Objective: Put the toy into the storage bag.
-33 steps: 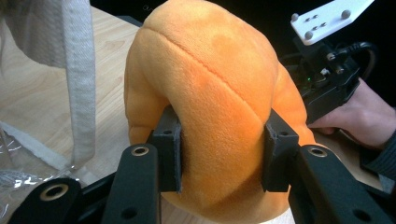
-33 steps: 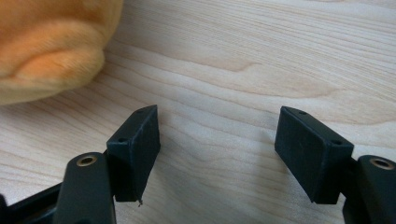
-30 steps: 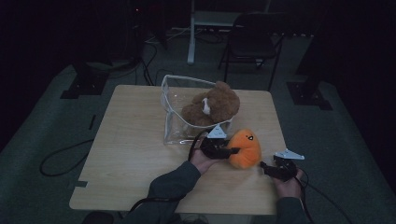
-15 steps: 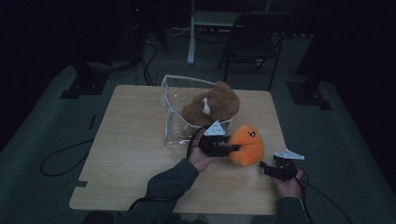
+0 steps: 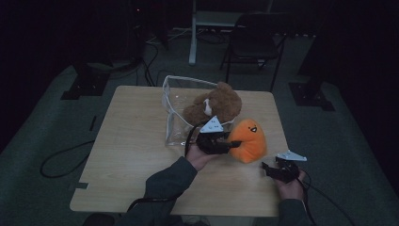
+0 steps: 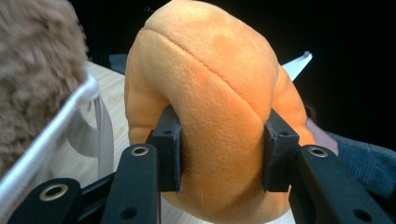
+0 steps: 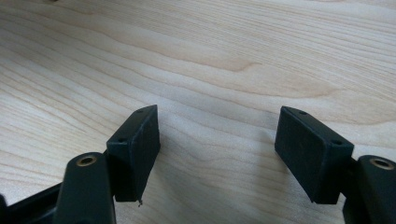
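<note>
An orange plush toy with a small face hangs just above the wooden table, right of a clear plastic bin. My left gripper is shut on the orange plush; both black pads press into its sides. A brown teddy bear lies in the bin, and its fur shows at the left of the left gripper view. My right gripper rests low at the table's front right, and there my right gripper stands open over bare wood.
A black chair and a white stand are on the floor behind the table. Cables trail over the floor to the left. Dark equipment bases flank the table's far corners.
My left gripper has lifted the orange plush and carried it a little towards the bin. The right gripper has stayed where it was.
</note>
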Demonstrator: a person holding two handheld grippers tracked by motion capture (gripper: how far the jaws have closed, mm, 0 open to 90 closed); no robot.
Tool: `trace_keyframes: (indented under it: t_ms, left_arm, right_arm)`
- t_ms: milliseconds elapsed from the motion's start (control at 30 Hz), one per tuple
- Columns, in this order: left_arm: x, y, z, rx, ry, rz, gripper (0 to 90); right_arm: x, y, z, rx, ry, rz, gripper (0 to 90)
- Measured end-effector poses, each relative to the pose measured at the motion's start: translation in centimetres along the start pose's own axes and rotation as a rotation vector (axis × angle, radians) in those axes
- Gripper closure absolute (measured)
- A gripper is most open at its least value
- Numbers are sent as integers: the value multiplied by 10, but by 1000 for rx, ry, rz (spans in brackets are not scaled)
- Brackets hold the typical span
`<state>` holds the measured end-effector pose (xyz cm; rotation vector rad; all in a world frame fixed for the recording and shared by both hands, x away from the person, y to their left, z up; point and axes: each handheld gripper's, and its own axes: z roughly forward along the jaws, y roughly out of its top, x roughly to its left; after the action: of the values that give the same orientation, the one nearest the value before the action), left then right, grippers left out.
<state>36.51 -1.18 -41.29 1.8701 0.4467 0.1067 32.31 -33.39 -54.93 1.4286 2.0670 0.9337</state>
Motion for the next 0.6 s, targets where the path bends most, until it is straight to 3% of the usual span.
trace_keyframes:
  t_ms: [600]
  left_arm:
    - [0,17,-14,-34,6,15,583]
  right_arm:
    - [0,0,0,0,0,-1,301]
